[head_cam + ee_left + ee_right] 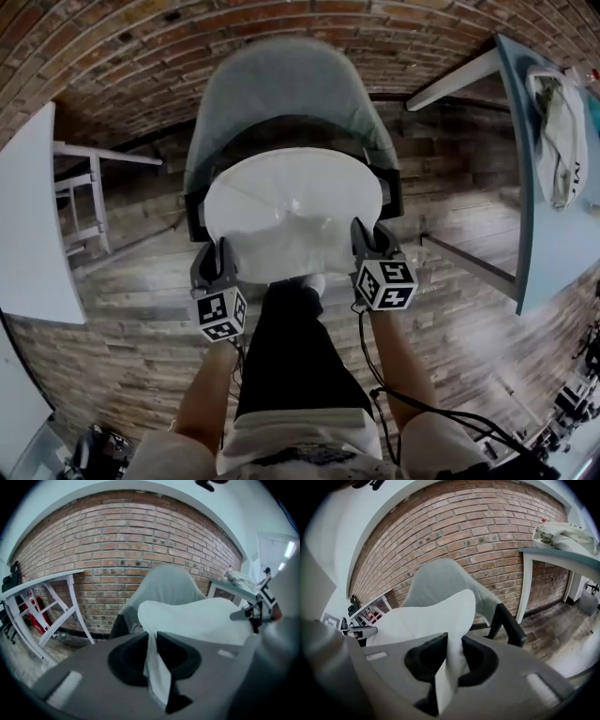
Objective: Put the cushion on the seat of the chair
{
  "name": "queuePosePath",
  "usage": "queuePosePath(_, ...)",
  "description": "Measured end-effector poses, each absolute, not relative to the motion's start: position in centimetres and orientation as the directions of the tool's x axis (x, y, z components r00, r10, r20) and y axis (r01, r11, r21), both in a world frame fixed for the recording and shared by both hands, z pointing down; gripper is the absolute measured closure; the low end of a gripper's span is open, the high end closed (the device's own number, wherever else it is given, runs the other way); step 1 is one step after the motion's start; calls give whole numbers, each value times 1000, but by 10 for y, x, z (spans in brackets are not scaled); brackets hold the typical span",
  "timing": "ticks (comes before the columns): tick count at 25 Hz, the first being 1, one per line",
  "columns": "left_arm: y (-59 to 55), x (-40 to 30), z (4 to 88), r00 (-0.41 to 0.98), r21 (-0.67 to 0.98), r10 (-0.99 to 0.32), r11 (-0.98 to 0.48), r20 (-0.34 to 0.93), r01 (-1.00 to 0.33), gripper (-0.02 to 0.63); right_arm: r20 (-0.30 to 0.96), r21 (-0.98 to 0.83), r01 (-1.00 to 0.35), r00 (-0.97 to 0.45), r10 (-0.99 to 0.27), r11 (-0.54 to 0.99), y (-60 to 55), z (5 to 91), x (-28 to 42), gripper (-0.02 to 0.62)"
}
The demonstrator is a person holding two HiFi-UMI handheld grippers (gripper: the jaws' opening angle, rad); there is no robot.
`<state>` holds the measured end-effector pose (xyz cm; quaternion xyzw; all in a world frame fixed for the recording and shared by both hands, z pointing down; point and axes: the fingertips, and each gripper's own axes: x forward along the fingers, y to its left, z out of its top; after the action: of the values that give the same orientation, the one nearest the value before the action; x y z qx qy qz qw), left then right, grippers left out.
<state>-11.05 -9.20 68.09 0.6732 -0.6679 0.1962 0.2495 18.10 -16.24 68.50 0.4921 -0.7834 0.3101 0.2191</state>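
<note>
A round white cushion (292, 214) hangs flat just over the seat of a grey-green shell chair (281, 94) with black arms. My left gripper (221, 265) is shut on the cushion's near left edge, and my right gripper (368, 246) is shut on its near right edge. In the left gripper view a fold of the white cushion (157, 667) is pinched between the jaws, with the chair back (164, 585) behind. The right gripper view shows the cushion (445, 667) pinched the same way in front of the chair back (436, 581). The seat itself is hidden under the cushion.
A white trestle table (33, 216) stands at the left. A blue-topped table (553, 225) with a pale bag (560, 131) on it stands at the right. A brick wall (112, 56) runs behind the chair. The person's dark trouser leg (295, 347) is below the cushion on the wooden floor.
</note>
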Motion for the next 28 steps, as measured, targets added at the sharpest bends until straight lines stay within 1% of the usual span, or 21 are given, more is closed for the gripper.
queuePosePath(11,-100,-113,769,42,84,-758,17,651,-996,557,711,-261,-921,-385,-588,288,-166,774,178,545)
queuePosePath(20,-97,-116,805,56,88,-725,6,686,-996,557,748,-258,-926,-372,-549,275,-163,818,173,545)
queuePosePath(28,-92,-123,833,44,74,-708,11,704,-997,557,757,-191,-932,-340,-559,308,-168,844,177,541)
